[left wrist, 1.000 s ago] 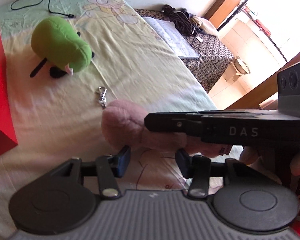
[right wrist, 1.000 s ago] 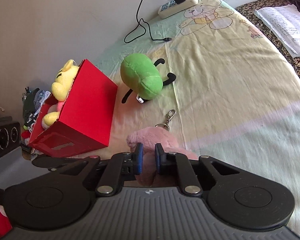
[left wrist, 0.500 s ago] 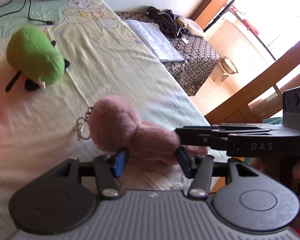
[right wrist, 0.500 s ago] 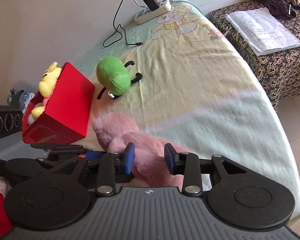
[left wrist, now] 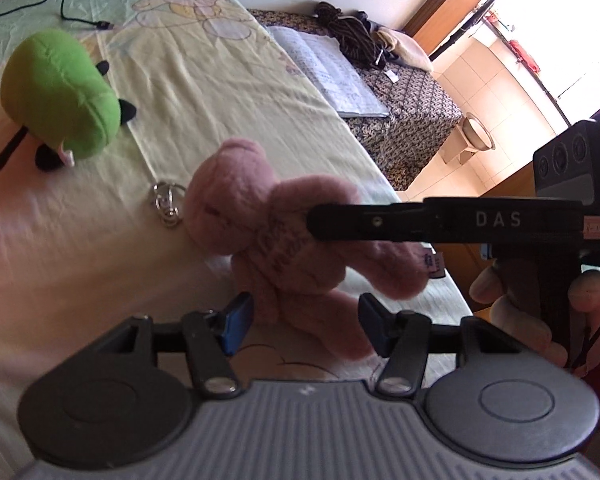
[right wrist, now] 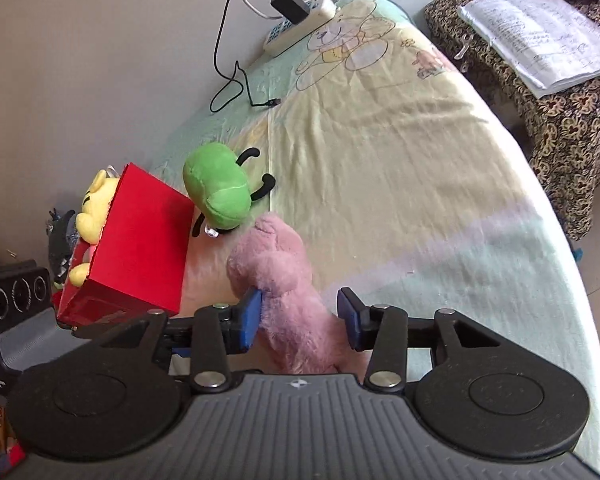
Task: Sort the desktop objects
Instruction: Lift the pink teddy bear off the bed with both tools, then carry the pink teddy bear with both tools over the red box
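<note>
A pink plush bear (left wrist: 292, 272) with a metal keyring (left wrist: 166, 202) lies on the pale bedsheet. Its lower body sits between the fingers of my left gripper (left wrist: 306, 322), whose jaws are opening and stand close to the plush on both sides. My right gripper (right wrist: 298, 318) straddles the same bear (right wrist: 284, 280). Its jaws are opening too: the left pad brushes the plush and the right pad stands clear. In the left wrist view one of the right gripper's fingers (left wrist: 420, 220) reaches across the bear's chest. A green plush (right wrist: 216, 192) lies beside a red box (right wrist: 140, 256).
A yellow plush (right wrist: 94, 212) pokes out of the red box. At the head of the bed lie a power strip (right wrist: 300, 24) and a black cable (right wrist: 228, 80). An open notebook (right wrist: 540, 32) rests on a patterned stool to the right. The bed edge drops off on the right.
My right gripper, shut on the bear a second ago, has opened. The left jaws have spread a little. Both grippers have shifted, and the bear now sits between the fingers of both.
</note>
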A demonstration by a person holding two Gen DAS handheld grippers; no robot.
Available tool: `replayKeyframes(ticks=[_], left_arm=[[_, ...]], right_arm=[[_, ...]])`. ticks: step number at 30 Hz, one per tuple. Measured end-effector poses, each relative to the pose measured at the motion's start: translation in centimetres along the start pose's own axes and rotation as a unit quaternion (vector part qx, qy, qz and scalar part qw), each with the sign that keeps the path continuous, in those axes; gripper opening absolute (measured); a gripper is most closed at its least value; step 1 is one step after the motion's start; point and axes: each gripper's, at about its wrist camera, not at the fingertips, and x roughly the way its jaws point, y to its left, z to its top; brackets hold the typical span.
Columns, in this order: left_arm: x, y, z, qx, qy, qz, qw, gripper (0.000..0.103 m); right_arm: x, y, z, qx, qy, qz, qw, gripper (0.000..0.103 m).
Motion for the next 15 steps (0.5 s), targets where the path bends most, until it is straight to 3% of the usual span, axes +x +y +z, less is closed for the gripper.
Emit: replayKeyframes(ticks=[2,5,8,15], left_arm=[[0.7,0.3,-0.1,-0.009,0.009,0.002,0.9999,0.06],[0.9,0.6,-0.2,-0.021,0.01,0.006,0.9997,0.06],[0.6,0.6,-0.1,-0.022,0.005,0.01,0.9997,0.061],[-1.7,-1.4,-0.8,0.03,-0.006,0.029,0.9991,0.06]], right_arm=[[1.0,-0.2,0.2,0.001,0.016,0.007,1.0,0.048],[1.3,-0.3,0.5,0.02,0.038,0.042,0.998,0.037],[0.9,-0.2,0.1,0.028,0.049,0.046,0.997,0.036],[-0.8,0.2,-1.3,0.046,0.041,0.065,0.996,0.035]])
